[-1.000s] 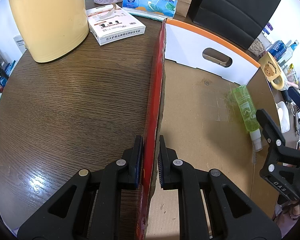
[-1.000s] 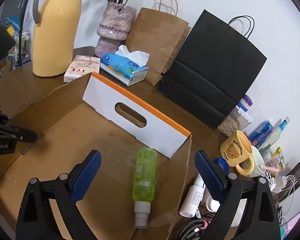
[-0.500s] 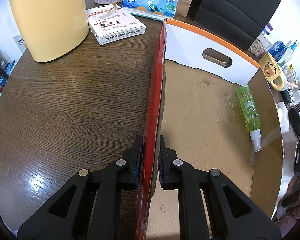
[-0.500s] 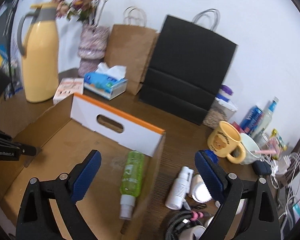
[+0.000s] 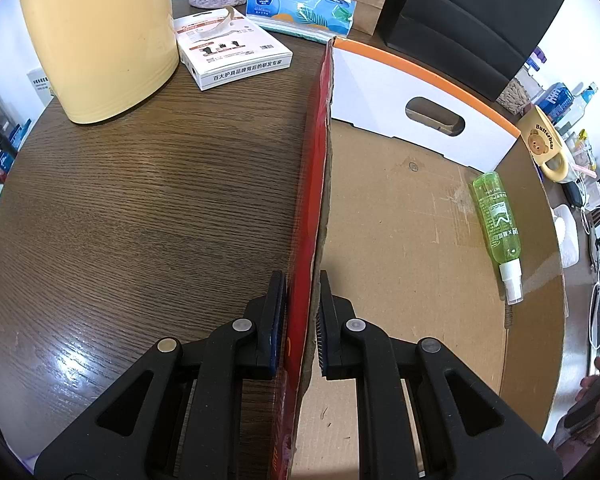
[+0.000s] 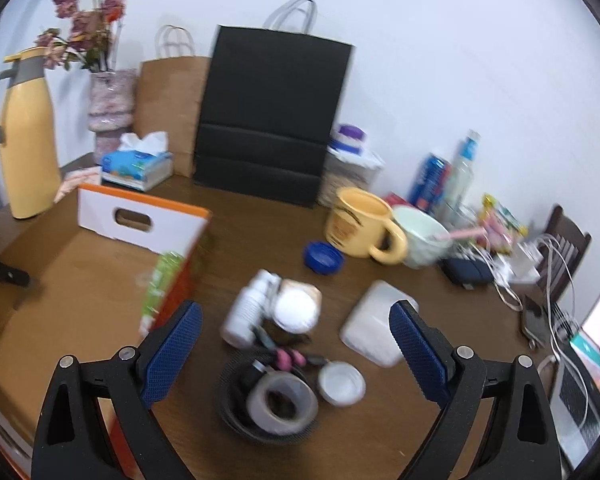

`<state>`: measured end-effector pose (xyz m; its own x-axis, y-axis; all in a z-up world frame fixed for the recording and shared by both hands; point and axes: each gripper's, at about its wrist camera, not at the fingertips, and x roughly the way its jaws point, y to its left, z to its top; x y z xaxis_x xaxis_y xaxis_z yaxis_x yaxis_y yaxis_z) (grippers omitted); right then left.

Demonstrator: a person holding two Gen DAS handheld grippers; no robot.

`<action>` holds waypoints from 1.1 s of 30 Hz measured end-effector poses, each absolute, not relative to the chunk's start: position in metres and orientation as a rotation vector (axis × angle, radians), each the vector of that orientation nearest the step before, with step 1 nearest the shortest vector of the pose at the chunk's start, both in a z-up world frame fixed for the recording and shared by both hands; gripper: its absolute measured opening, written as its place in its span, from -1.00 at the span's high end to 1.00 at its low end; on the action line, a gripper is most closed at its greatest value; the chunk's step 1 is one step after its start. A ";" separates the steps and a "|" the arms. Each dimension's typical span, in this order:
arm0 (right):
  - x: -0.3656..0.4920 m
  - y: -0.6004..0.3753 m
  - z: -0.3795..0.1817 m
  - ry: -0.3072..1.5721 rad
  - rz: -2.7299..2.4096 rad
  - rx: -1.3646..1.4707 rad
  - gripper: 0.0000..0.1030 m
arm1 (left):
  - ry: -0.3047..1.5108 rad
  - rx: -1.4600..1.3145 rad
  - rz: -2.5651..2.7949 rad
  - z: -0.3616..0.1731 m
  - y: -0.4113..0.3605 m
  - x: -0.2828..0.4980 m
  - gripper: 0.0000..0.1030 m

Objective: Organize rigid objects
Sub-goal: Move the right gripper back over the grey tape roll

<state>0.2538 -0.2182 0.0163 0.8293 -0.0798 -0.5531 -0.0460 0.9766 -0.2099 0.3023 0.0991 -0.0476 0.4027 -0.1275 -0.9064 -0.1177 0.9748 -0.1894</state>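
Observation:
My left gripper (image 5: 300, 320) is shut on the red-faced left wall (image 5: 316, 184) of the open cardboard box (image 5: 400, 240), holding it upright. A green spray bottle (image 5: 496, 216) lies inside along the box's right wall (image 6: 156, 292). My right gripper (image 6: 296, 344) is open and empty, hovering above loose items on the table to the right of the box: a white spray bottle (image 6: 248, 308), a white-lidded jar (image 6: 296, 310), a white flat case (image 6: 374, 322), a grey tape roll (image 6: 282, 400), a small white lid (image 6: 342, 384) and a blue cap (image 6: 322, 258).
A yellow thermos (image 5: 100, 32), a white carton (image 5: 232, 52) and a tissue pack (image 5: 300, 8) stand left of and behind the box. Brown and black paper bags (image 6: 276, 120) line the wall. A yellow mug (image 6: 360, 224), a bowl, bottles, cables and a laptop (image 6: 592, 360) crowd the right.
My right gripper has swung from over the box interior to the right, now above the loose items on the table. The left gripper and the green bottle have stayed put.

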 end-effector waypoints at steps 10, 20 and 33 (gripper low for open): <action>0.238 -0.278 -0.014 0.677 -0.130 -0.121 -0.90 | 1.159 -0.238 -0.006 -0.048 0.099 0.302 0.80; 0.245 -0.264 -0.039 0.734 -0.038 -0.064 -0.90 | 1.159 -0.238 -0.007 -0.048 0.099 0.302 0.80; 0.254 -0.259 -0.051 0.731 -0.017 0.015 -0.90 | 1.158 -0.238 -0.005 -0.048 0.099 0.302 0.80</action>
<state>0.2542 -0.2590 -0.0508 0.7441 -0.0101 -0.6680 0.0204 0.9998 0.0076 0.3022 0.0992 -0.0479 0.4037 -0.1267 -0.9061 -0.1182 0.9748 -0.1890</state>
